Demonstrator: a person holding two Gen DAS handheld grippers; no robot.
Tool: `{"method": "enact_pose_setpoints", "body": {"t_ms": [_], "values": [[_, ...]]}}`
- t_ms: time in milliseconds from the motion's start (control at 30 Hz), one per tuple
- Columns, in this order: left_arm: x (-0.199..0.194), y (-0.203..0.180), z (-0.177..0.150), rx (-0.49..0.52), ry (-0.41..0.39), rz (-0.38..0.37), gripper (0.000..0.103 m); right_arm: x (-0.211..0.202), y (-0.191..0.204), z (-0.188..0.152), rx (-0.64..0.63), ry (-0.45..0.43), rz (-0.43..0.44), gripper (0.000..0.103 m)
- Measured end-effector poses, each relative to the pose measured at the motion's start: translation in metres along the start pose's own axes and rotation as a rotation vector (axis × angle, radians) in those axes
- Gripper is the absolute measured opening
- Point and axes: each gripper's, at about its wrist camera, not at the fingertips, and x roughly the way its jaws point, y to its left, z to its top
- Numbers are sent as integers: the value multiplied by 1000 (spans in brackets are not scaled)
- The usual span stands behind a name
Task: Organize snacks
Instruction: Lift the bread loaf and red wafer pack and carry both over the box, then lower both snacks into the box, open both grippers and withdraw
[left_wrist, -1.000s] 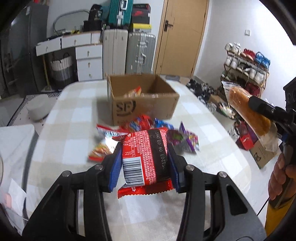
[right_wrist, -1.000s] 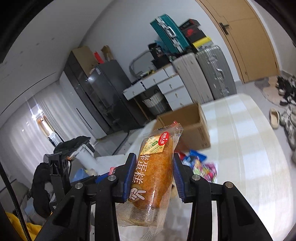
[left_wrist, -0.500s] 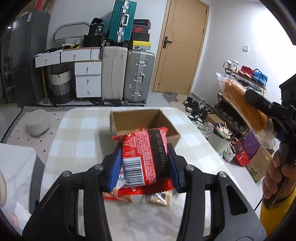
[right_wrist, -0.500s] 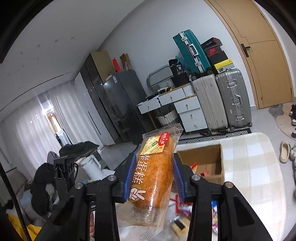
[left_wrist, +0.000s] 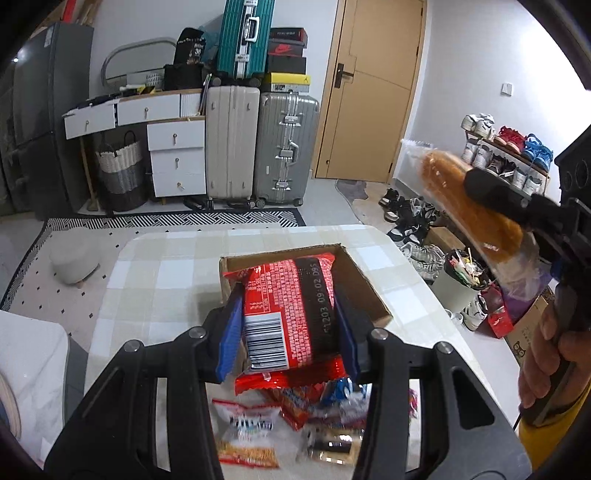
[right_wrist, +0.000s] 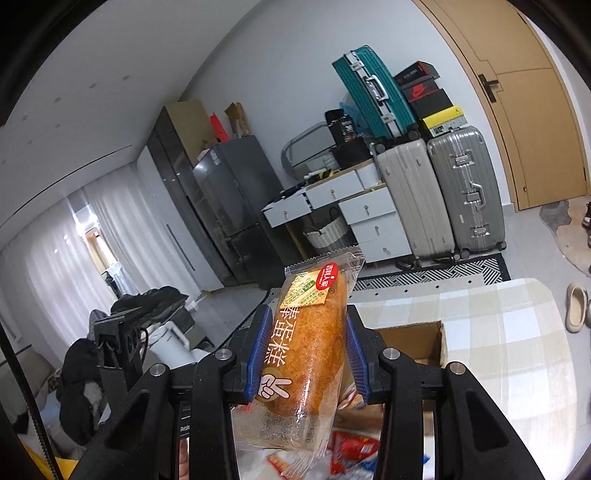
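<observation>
While both packets are being carried up and forward off the pile, the red snack packet (left_wrist: 291, 314) is being pinched firmly in the left gripper (left_wrist: 288, 325), and the wrapped cake roll (right_wrist: 306, 350) is being clamped upright in the right gripper (right_wrist: 306, 358). Loose snacks (left_wrist: 258, 432) are being left behind low on the checked surface (left_wrist: 155, 280). Just beyond the red packet, the open cardboard box (left_wrist: 364, 284) is now being closed in on, so a drop-off is likely being set up.

Red snack packet (left_wrist: 291, 314) in left claw (left_wrist: 290, 332), above cardboard box (left_wrist: 364, 291).
</observation>
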Motion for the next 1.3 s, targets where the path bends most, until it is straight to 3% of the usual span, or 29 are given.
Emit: {"method": "enact_pose_setpoints", "body": {"t_ms": [367,633,1033,1300], "values": [[112,-8,24,12,102,12,42,78,-62,-5,68,96,-45,39],[168,-10,20,1,140,-13,42,118,-90,-22,90,177,-85,39],[242,2,12,-30,185,-15,42,135,-105,-46,70,239,-132,39],[270,3,1,-29,208,-25,42,147,-113,-55,72,274,-133,40]]}}
